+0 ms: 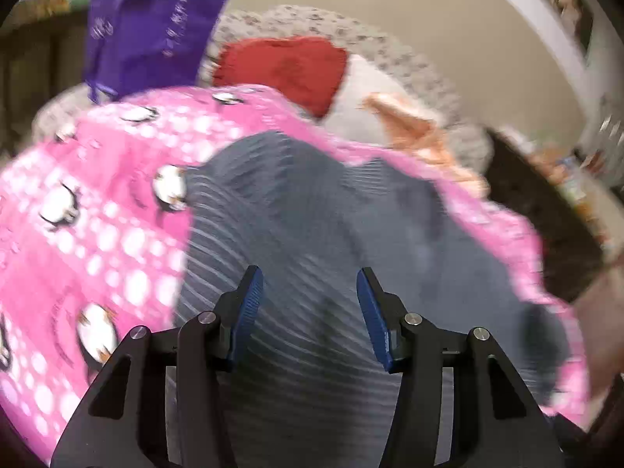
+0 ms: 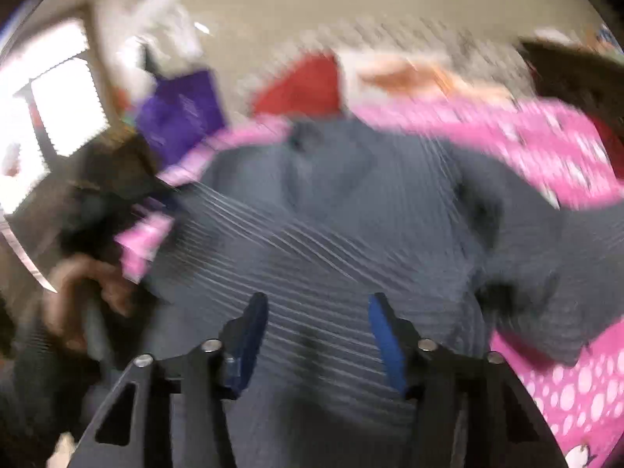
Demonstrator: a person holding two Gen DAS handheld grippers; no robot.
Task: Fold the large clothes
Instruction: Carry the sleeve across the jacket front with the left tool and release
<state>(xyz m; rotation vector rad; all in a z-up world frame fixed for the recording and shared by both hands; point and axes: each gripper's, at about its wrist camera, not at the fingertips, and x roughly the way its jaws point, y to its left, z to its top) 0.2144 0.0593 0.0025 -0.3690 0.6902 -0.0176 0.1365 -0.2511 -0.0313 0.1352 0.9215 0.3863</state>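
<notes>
Grey ribbed garment [image 1: 312, 214], finely striped and rumpled, lies spread on my pink dotted fleece blanket [image 1: 97, 214]. My left gripper [image 1: 308, 284] and right gripper [image 2: 318, 308] hover above it, blue pads apart, nothing between them.

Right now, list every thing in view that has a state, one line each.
Left gripper: open, nothing between its pads, above the shirt.
Right gripper: open, nothing between its pads, above the shirt.
Grey striped shirt: spread out but rumpled, not yet folded, lying on the pink blanket.
Pink penguin blanket: spread under the shirt.
Red cloth: lying beyond the blanket, fold unclear.
Purple bag: standing upright.
</notes>
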